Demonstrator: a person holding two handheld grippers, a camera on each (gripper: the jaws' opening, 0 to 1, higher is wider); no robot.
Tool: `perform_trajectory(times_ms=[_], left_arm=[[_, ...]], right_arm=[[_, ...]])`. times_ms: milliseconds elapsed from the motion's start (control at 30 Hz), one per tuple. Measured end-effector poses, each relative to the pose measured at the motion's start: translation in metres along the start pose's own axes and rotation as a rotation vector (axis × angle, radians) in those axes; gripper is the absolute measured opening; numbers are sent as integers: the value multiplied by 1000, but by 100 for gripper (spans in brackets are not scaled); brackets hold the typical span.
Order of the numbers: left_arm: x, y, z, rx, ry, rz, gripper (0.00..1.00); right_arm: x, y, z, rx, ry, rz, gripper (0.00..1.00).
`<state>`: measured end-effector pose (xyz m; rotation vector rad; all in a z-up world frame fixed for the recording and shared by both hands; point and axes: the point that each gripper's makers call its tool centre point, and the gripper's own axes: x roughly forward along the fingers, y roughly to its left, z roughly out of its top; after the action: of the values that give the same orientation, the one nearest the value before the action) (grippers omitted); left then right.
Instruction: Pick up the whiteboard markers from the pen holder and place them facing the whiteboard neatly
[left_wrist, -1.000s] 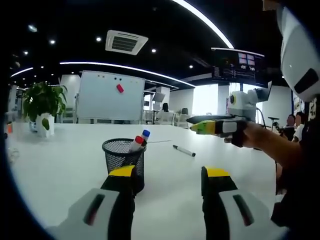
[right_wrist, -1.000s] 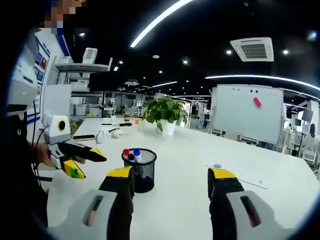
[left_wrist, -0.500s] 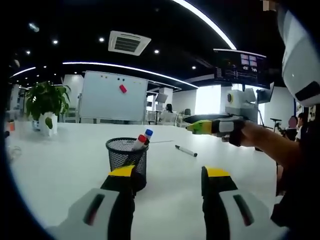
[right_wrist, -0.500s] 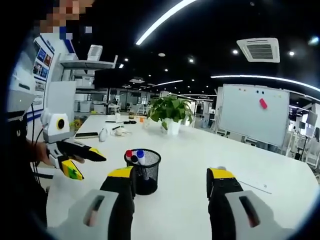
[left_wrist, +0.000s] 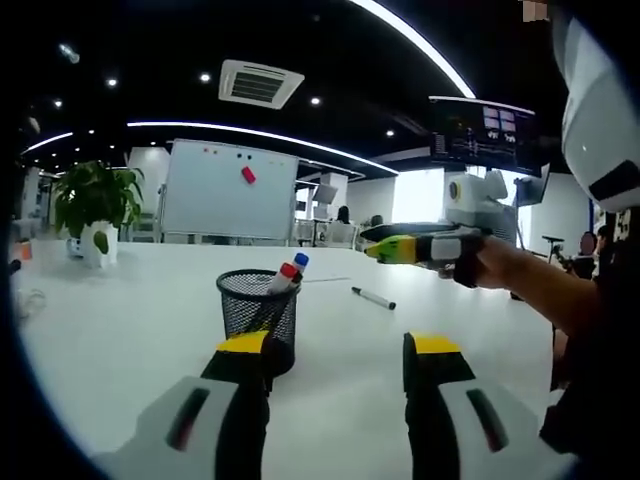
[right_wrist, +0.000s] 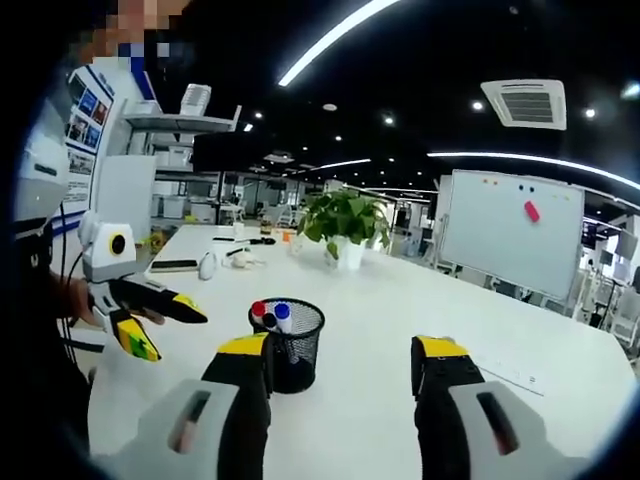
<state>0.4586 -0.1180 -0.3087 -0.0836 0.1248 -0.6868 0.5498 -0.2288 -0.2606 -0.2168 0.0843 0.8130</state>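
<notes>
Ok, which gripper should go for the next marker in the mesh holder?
Probably the left gripper: its open jaws sit low beside the pen holder, with the red and blue markers just ahead. The right gripper hovers higher and off to the side.

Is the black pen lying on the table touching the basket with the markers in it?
Apart. The left gripper view shows bare white table between the black pen and the basket.
</notes>
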Motion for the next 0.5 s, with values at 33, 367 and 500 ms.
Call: perform_trajectory(times_ms=[33,367,500], left_arm=[[0,0,0,1,0,0,53],[1,-2,1,10,4,-4,53],[2,-2,0,7,8,-5,53]], right_arm=[[0,0,0,1,-2,2,58],[3,2,0,0,-5,11,57],[7,3,0,-9,1,21,57]])
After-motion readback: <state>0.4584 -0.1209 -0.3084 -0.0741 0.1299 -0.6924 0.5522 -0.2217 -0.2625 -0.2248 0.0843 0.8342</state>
